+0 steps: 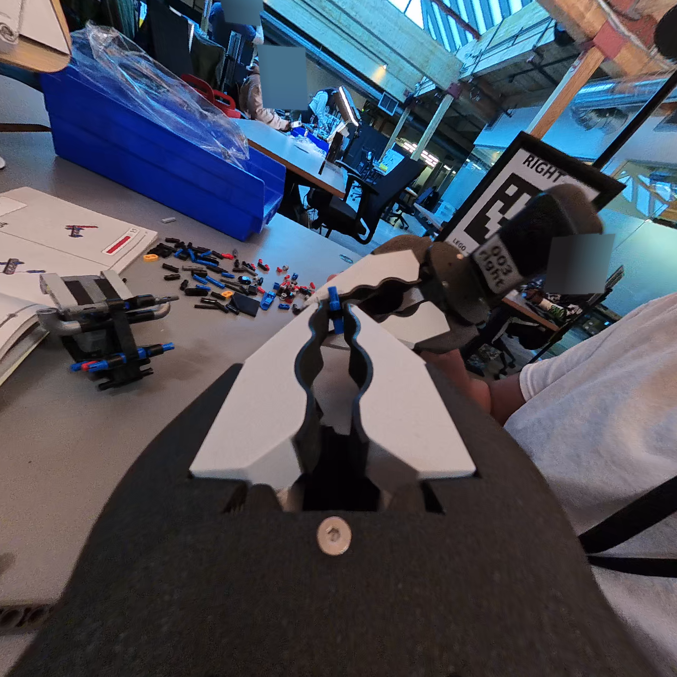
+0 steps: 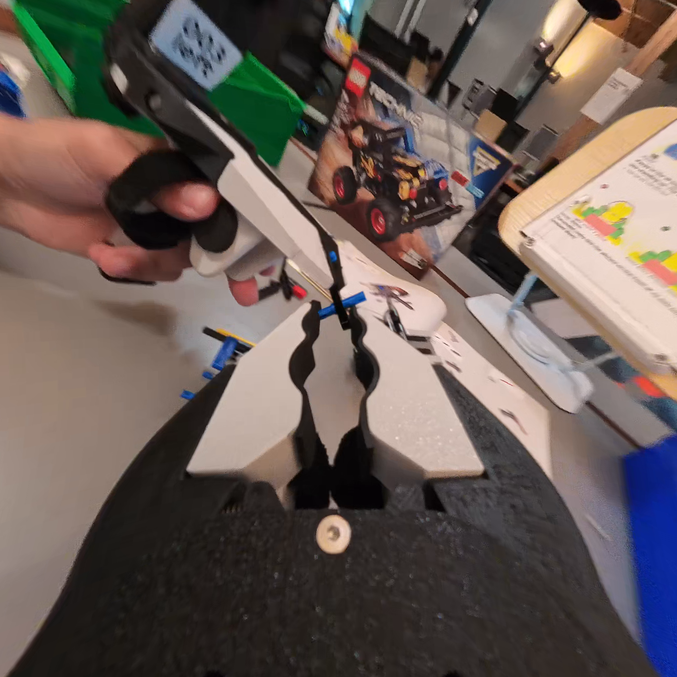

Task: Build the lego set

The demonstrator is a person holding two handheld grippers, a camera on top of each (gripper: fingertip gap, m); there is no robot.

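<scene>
My left gripper (image 1: 334, 311) is pinched nearly shut at its tips on a small blue pin (image 1: 334, 307), which stands upright between the pads with its head poking above them. My right gripper (image 2: 335, 311), coming in across it, has its tips close together around a thin black piece (image 2: 339, 304) with a blue pin crossing it; whether those pads truly clamp it I cannot tell, the view being blurred. The two sets of tips meet almost touching in mid-air, above the table (image 1: 205, 351). I judge the risk to be here: the parts are tiny and held only at the very tips, so a slight misalignment or twist as I press them together could pop the pin free and send it down among the loose pieces (image 1: 234, 271) beyond. The half-built model (image 1: 106, 326) sits well apart to my left, beside the instruction booklet (image 1: 55, 234).
</scene>
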